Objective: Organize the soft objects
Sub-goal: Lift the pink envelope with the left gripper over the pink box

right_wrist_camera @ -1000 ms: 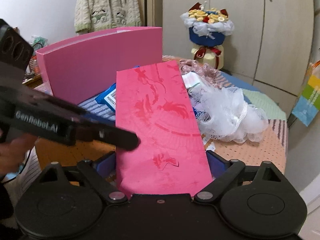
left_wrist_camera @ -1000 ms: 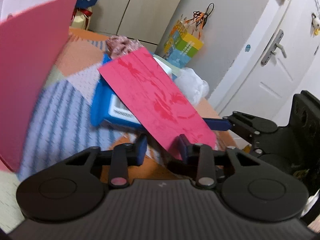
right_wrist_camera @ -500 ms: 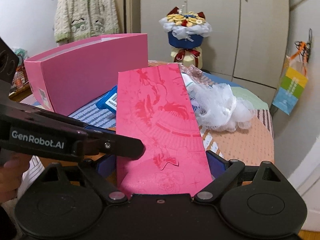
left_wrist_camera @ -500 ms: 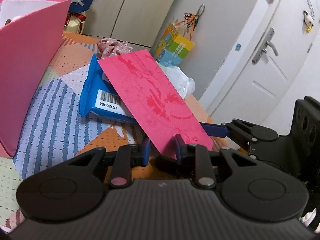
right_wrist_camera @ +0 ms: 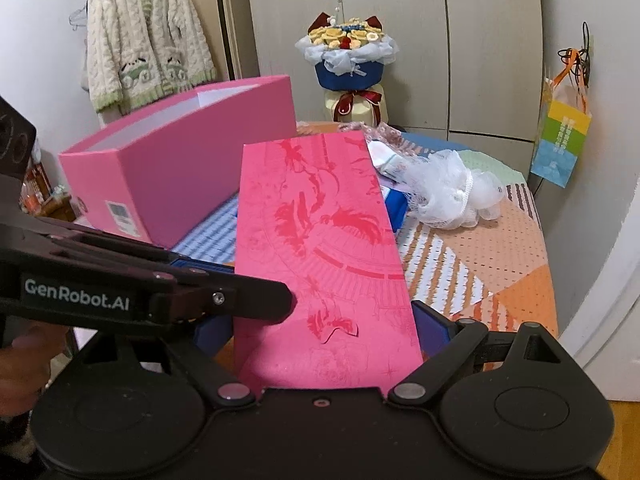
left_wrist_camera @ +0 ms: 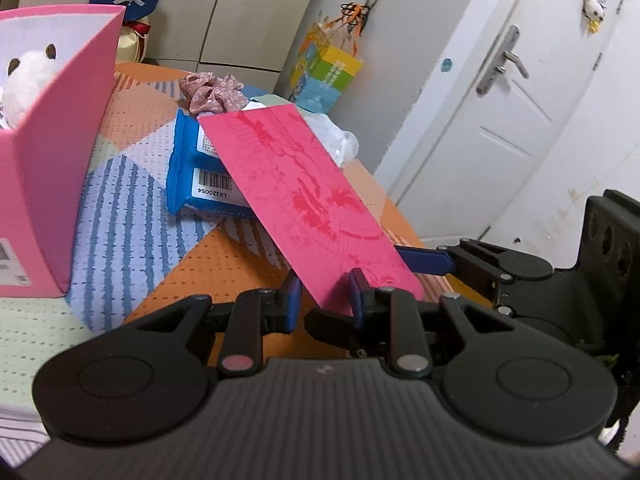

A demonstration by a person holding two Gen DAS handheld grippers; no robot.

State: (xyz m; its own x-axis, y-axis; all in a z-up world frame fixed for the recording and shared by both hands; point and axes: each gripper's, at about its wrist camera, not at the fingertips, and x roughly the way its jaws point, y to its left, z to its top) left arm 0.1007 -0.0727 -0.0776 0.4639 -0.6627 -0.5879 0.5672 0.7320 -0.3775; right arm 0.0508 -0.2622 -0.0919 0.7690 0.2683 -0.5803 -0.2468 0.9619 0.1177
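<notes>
A red patterned envelope (right_wrist_camera: 320,248) hangs above the table, held at its near end by both grippers. My right gripper (right_wrist_camera: 324,332) is shut across its width, one blue pad on each long edge. From the left, my left gripper (left_wrist_camera: 324,298) is shut on the envelope's (left_wrist_camera: 296,184) near corner, with a narrow gap between its pads. In the right wrist view its black finger (right_wrist_camera: 260,300) meets the envelope's left edge. On the table lie a blue packet (left_wrist_camera: 192,184), a floral scrunchie (left_wrist_camera: 212,92) and a white mesh pouf (right_wrist_camera: 452,192).
An open pink box (right_wrist_camera: 180,164) stands on the left of the patterned tablecloth (left_wrist_camera: 132,220), with a white plush (left_wrist_camera: 28,76) inside. A bouquet (right_wrist_camera: 348,64) stands at the back. A colourful paper bag (right_wrist_camera: 564,140) hangs on the cabinet. A white door (left_wrist_camera: 500,120) is to the right.
Both grippers have lifted and pulled back together with the envelope. The pink box's inside and the plush have come into the left view. The left pads stand slightly closer together.
</notes>
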